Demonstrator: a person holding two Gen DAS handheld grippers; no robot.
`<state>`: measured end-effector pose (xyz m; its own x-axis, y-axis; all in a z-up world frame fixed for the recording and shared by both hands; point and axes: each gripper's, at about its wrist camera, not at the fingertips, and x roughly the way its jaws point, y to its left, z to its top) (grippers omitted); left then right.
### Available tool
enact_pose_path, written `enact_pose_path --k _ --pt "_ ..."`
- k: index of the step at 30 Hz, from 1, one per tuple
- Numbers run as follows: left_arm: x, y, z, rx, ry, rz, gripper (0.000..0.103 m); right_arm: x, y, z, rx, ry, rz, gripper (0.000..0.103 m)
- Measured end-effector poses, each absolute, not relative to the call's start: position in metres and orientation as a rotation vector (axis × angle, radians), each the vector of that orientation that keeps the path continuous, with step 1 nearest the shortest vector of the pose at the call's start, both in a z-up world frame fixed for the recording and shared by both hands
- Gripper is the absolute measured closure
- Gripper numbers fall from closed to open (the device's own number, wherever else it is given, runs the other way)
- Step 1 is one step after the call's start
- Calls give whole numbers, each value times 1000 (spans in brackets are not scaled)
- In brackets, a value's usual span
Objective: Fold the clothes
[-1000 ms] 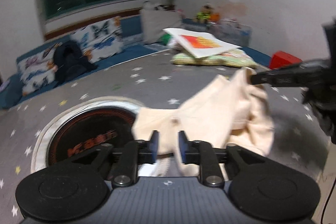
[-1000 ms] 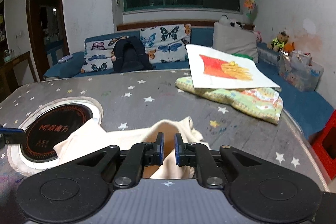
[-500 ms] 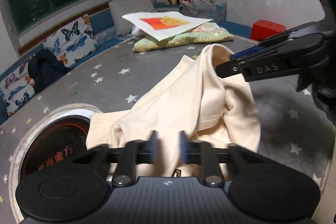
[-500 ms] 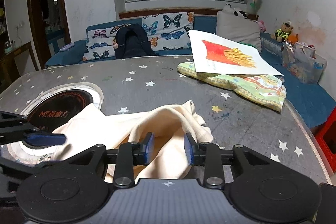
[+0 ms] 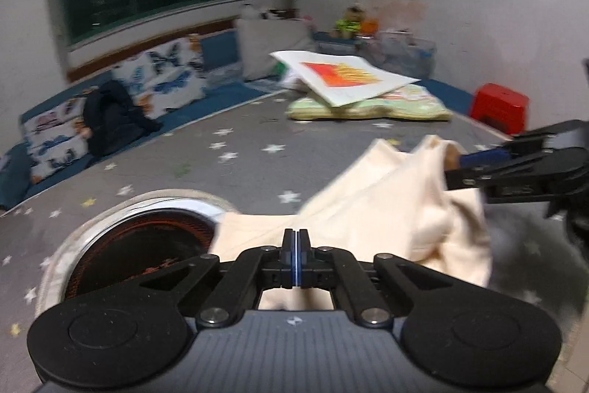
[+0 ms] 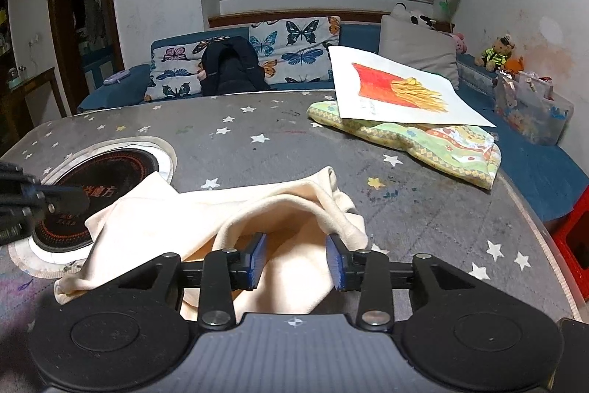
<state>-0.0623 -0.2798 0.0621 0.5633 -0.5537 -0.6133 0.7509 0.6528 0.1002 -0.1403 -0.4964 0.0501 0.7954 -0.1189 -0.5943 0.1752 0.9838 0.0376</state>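
Observation:
A cream garment [image 6: 235,220] lies bunched on the grey star-patterned table [image 6: 279,135]; it also shows in the left wrist view [image 5: 386,209]. My left gripper [image 5: 295,258] is shut, its pads pressed together at the garment's near edge; whether cloth is pinched between them is hidden. My right gripper [image 6: 296,258] is open, its blue pads on either side of a raised fold of the garment. It enters the left wrist view from the right [image 5: 489,164], at the garment's far end. The left gripper shows at the left edge of the right wrist view [image 6: 33,201].
A round black cooktop [image 6: 99,179] is set into the table's left part, partly under the garment. A folded patterned cloth [image 6: 423,139] with a drawing sheet [image 6: 397,87] lies at the back right. A sofa with cushions and a dark bag [image 6: 228,69] runs behind. A red stool [image 5: 500,109] stands beside the table.
My right gripper has opened wide and let the garment's fold sag onto the table. My left gripper has closed from a narrow gap to fully shut. The garment has dropped lower.

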Motion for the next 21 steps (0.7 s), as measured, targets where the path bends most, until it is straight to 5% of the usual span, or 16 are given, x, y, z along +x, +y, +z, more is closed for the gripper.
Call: enact_pose_path --k 5,11,15,19,21 --pt "-80 -317 53 449 567 -904 77 -143 -494 52 80 628 -158 64" --pt "-80 -358 38 499 581 -951 75 -146 -497 53 70 631 -160 64" --pt "-71 -369 29 508 599 -940 77 -147 -498 53 65 630 -155 63" --pt "-65 -372 22 509 607 -935 100 -148 -498 53 53 626 -150 63" --pt "-64 -371 21 505 600 -923 101 -149 -497 52 51 625 -145 63"
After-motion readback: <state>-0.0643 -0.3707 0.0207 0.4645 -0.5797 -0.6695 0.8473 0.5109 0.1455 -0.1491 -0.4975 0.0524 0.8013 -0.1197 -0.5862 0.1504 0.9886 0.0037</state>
